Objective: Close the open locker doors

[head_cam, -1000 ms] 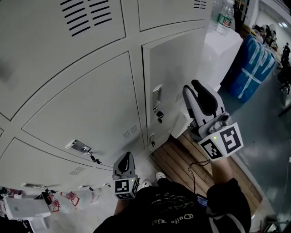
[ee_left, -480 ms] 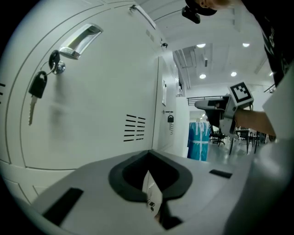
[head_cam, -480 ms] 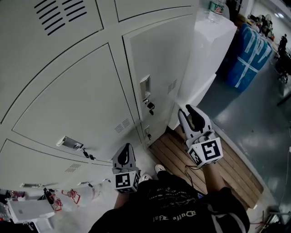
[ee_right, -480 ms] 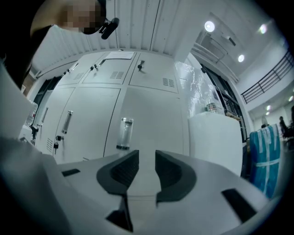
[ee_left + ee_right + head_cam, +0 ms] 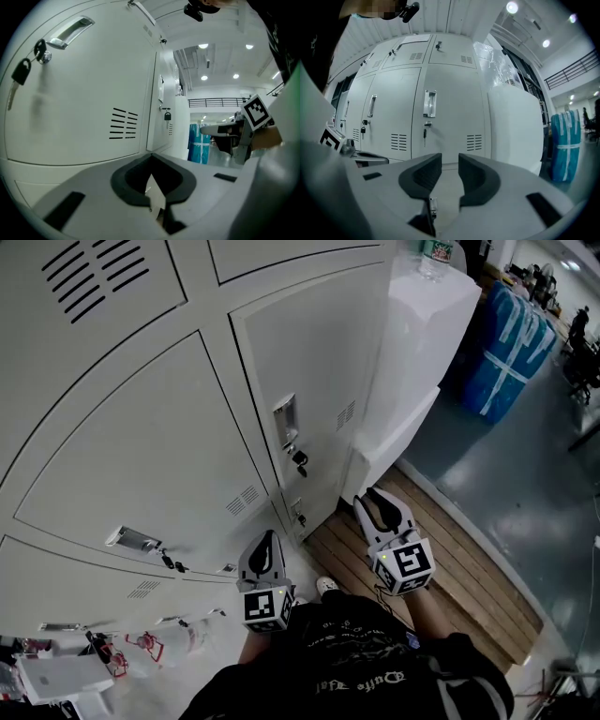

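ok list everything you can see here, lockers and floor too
locker doors: several, light grey, all looking shut, left and centre
keys: at least two, dark, hanging at door locks
cabinet: one, white, right of the locker doors
bottle: one, clear, green label, on the cabinet
wrapped bundle: one, blue, floor, far right
wooden platform: one, brown, floor below the cabinet
person's top: one, black, bottom edge
left claw: one, grey, shut, low by the locker doors
right claw: one, grey, open, empty, over the wooden platform

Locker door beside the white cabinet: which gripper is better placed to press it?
Right. The right gripper faces that door head-on, jaws apart; the left gripper sits at the neighbouring door.
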Available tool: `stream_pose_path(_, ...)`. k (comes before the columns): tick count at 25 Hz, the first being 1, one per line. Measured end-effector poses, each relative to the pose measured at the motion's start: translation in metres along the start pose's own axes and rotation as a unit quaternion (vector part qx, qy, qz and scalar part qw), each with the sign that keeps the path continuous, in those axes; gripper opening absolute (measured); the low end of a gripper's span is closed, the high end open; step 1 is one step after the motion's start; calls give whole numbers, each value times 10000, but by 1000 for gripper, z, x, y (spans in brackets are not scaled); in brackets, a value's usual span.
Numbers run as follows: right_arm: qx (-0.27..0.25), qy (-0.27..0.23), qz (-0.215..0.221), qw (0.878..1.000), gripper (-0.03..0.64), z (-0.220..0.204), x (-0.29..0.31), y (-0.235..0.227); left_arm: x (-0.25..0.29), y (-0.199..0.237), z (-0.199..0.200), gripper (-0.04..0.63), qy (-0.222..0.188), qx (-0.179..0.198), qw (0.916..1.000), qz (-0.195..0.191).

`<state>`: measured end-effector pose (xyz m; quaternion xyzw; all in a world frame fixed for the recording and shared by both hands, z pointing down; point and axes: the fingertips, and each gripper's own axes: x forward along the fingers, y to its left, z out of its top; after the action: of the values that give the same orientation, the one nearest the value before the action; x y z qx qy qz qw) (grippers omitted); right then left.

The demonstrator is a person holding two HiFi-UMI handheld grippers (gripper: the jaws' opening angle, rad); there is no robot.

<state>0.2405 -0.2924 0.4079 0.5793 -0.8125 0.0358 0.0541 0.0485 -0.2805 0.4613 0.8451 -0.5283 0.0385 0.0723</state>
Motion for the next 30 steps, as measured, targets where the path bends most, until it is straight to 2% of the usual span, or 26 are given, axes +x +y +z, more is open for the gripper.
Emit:
stream_pose_path(8, 56, 142, 37, 9999, 112, -13, 10, 1, 12, -7, -3, 7, 38, 36, 10000, -42)
stream_pose_path(12, 99, -5, 12, 10000, 54, -7, 13, 1, 15, -10, -5, 6, 58, 34, 10000, -48)
stream_pose_path(17, 171, -110, 1, 9998, 12, -2, 16, 1, 19, -12, -6, 6, 62, 29, 10000, -46)
stream_pose_path(30, 156, 42, 215, 9996, 5, -8, 27, 11, 23, -11, -7, 6, 103, 54, 9999, 5)
